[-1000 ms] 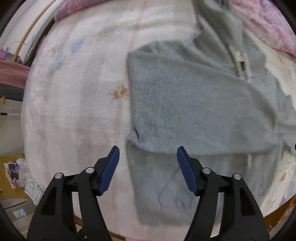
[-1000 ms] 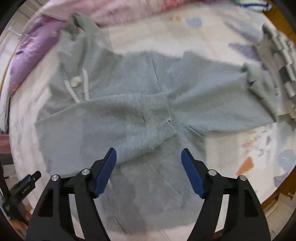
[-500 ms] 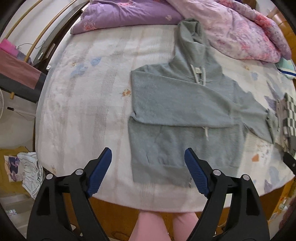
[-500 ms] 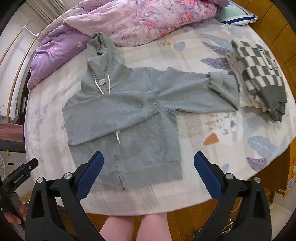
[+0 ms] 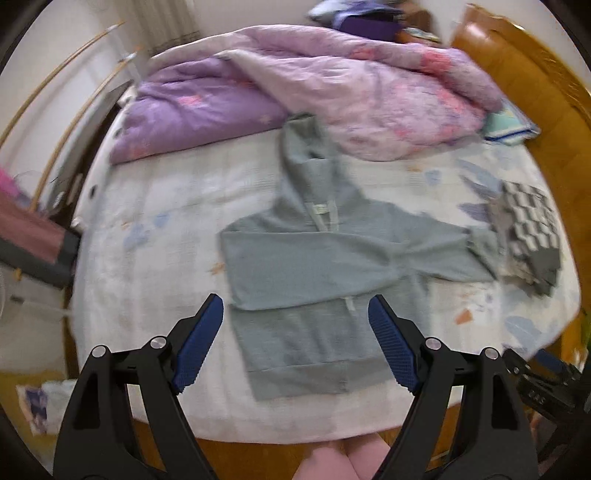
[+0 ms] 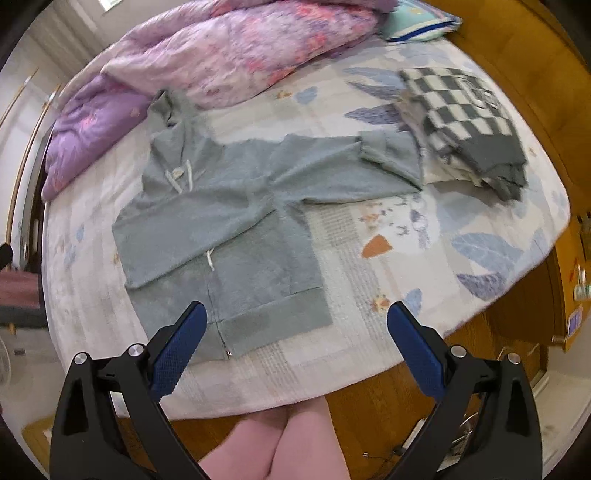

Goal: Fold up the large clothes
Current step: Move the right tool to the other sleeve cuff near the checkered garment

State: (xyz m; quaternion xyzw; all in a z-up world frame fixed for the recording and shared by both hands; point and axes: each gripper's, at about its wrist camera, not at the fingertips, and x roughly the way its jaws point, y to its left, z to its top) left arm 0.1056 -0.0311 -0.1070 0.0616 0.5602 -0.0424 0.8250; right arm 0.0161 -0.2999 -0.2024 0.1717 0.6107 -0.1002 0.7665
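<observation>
Nearest each camera, at six o'clock, the person's legs (image 6: 280, 443) are showing below the bed's edge. Just above them the left gripper (image 5: 295, 332) is hanging over the near edge of the bed (image 5: 166, 258) with its jaws spread wide and holding nothing; the right gripper (image 6: 293, 334) is doing the same, its jaws spread even wider and empty. Neither is touching the cloth.

Beyond the grippers, the grey hoodie (image 6: 229, 229) is lying flat on the patterned bed sheet, hem toward the near edge and hood (image 6: 166, 110) pointing to eleven o'clock in the right view. One sleeve is lying folded across the chest; the other sleeve (image 6: 351, 166) is stretching out toward two o'clock, its cuff touching a folded checkered garment (image 6: 469, 122).

Farther back, at twelve o'clock, a purple and pink quilt (image 5: 332, 85) is lying bunched along the head of the bed, with the hood's tip just beside it. At one o'clock in the right view, a pale pillow with a blue stripe (image 6: 417, 22) is resting beside the quilt.
</observation>
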